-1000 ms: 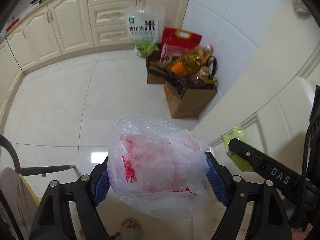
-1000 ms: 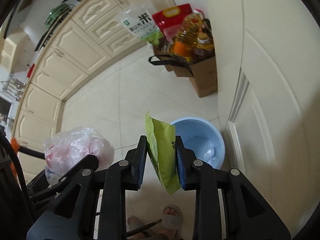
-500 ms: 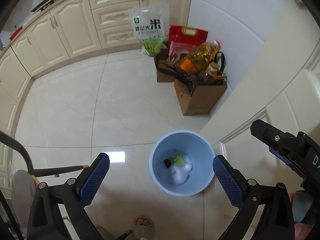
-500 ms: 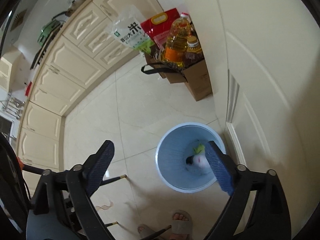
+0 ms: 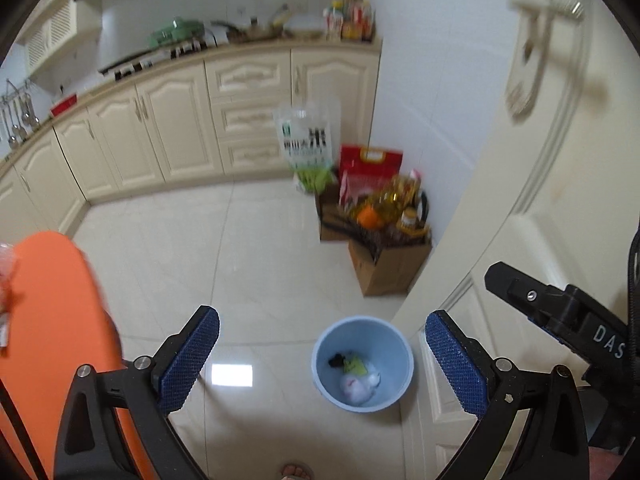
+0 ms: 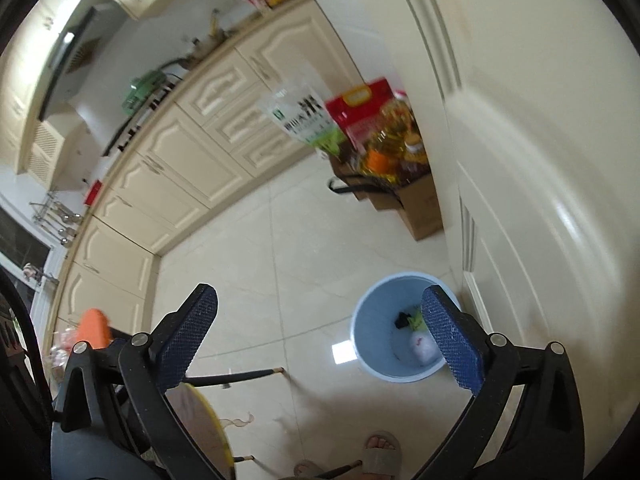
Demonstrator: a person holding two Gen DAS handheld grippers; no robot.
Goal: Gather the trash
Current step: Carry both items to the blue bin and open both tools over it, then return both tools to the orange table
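A light blue trash bin (image 5: 362,364) stands on the pale tile floor (image 5: 240,264), just beside a cream door (image 5: 520,200) on its right. Inside the bin lie a white crumpled plastic bag (image 5: 357,387), a green wrapper (image 5: 354,365) and a small black item (image 5: 337,359); all three rest at the bottom, close together.

Left tool (image 5: 322,362) is released, blue pads spread wide w/ nothing between them, held above the floor w/ the bin below and between its tips. Right tool (image 6: 319,336) is also released & empty; in the right wrist view its right pad overlaps the bin's (image 6: 400,338) far side. The right tool's black body also shows at the right edge of the left wrist view.

Farther back, against the wall by the door: a brown cardboard box (image 5: 386,268) holding oil bottles (image 5: 396,204), w/ a red bag (image 5: 368,172) and a clear rice bag (image 5: 308,140) behind it. Cream cabinets (image 5: 176,132) run along the back under a kitchen counter (image 5: 240,46) w/ a green pot (image 5: 176,32), blurred.

At left, an orange round surface (image 5: 52,320) fills the left wrist view's edge. A sandaled foot (image 6: 378,454) shows at the bottom of the right wrist view.
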